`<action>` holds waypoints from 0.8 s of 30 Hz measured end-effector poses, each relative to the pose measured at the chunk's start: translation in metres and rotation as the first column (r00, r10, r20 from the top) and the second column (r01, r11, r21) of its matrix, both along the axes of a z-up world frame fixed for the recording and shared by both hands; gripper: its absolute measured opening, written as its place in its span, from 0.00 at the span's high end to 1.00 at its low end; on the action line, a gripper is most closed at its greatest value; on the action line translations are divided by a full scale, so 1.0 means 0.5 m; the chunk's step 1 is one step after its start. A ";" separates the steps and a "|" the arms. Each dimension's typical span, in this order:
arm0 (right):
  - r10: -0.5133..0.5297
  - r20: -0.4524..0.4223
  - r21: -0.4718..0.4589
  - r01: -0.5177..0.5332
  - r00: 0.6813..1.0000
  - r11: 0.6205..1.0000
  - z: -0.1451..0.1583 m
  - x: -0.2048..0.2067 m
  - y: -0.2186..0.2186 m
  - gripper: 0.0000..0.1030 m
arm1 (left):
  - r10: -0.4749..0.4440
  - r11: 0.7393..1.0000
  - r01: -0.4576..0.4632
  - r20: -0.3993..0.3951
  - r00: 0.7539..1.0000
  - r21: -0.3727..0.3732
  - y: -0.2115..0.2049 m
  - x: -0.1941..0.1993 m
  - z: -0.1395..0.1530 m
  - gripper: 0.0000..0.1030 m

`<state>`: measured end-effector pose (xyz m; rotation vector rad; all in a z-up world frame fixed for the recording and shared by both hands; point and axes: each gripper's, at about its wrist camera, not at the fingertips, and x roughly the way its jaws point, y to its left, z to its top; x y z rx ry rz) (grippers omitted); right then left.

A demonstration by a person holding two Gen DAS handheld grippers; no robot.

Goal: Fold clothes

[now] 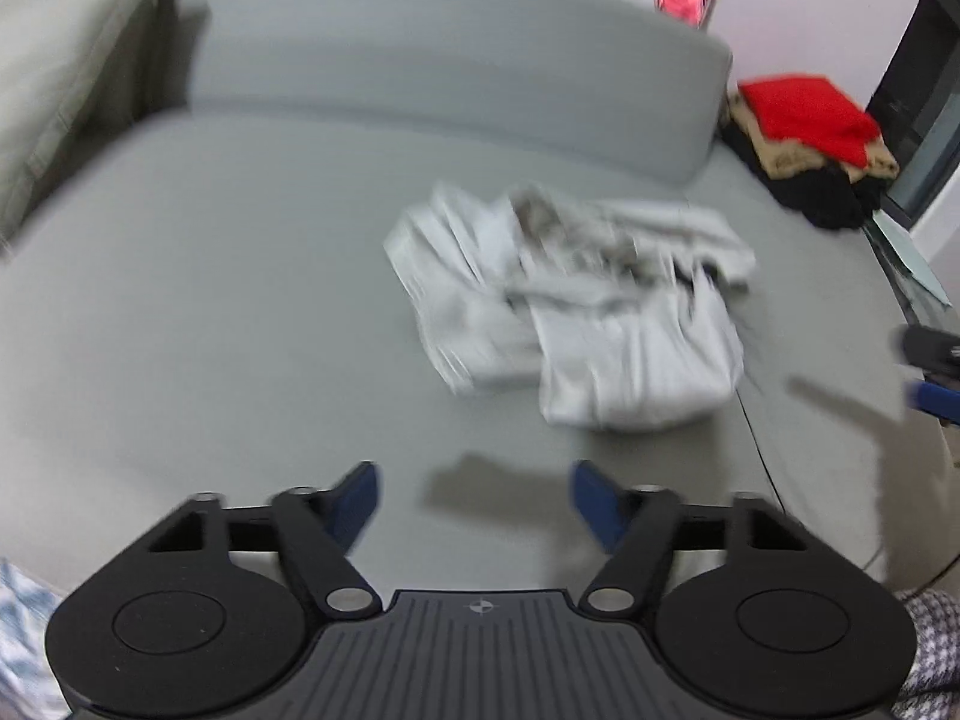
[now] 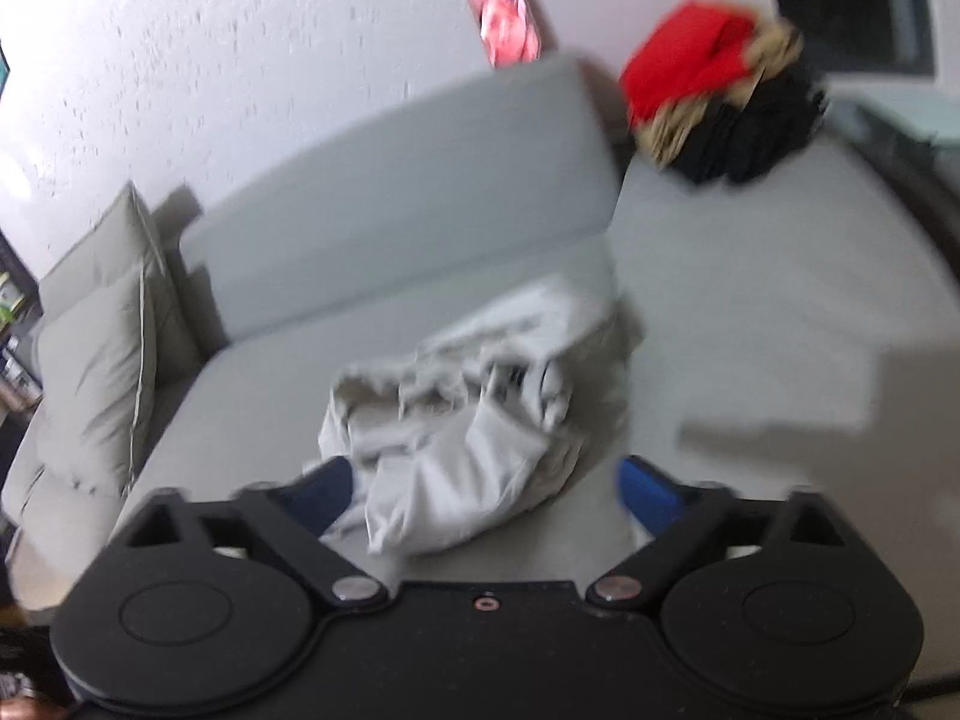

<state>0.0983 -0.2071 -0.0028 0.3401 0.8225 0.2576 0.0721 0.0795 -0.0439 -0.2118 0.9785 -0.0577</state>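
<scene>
A crumpled light-grey garment (image 1: 576, 300) lies in a heap on the grey sofa seat (image 1: 210, 300). My left gripper (image 1: 477, 495) hovers in front of it, open, with only bare seat between its blue pads. In the right wrist view the same garment (image 2: 468, 420) lies just beyond and between the fingers of my right gripper (image 2: 486, 489). That gripper stands open over the garment's near edge, and its pads do not press the cloth. A part of the right gripper (image 1: 930, 372) also shows at the right edge of the left wrist view. Both views are blurred.
A stack of red, tan and black clothes (image 1: 804, 138) (image 2: 714, 96) sits at the sofa's far right corner. A grey backrest cushion (image 1: 450, 60) (image 2: 390, 228) runs along the wall. A beige pillow (image 2: 102, 360) leans at the left end. A pink picture (image 2: 510, 12) hangs above.
</scene>
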 end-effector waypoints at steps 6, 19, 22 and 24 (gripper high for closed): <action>0.050 -0.062 -0.018 -0.051 0.997 0.999 -0.099 0.064 0.038 0.36 | 0.059 0.995 -0.060 0.011 0.998 0.077 0.009 0.075 -0.053 0.25; 0.030 -0.132 0.047 -0.024 0.991 0.999 -0.200 0.204 0.083 0.92 | -0.192 0.922 0.156 0.071 0.979 0.354 -0.071 0.216 -0.107 0.89; 0.023 -0.091 0.107 -0.014 0.996 0.994 -0.175 0.192 0.083 0.94 | -0.192 0.872 0.085 0.177 0.965 0.482 -0.060 0.221 -0.060 0.89; -0.007 -0.046 0.174 0.015 0.999 0.985 -0.135 0.170 0.070 0.94 | -0.160 0.840 -0.001 0.251 0.955 0.543 -0.029 0.237 -0.014 0.90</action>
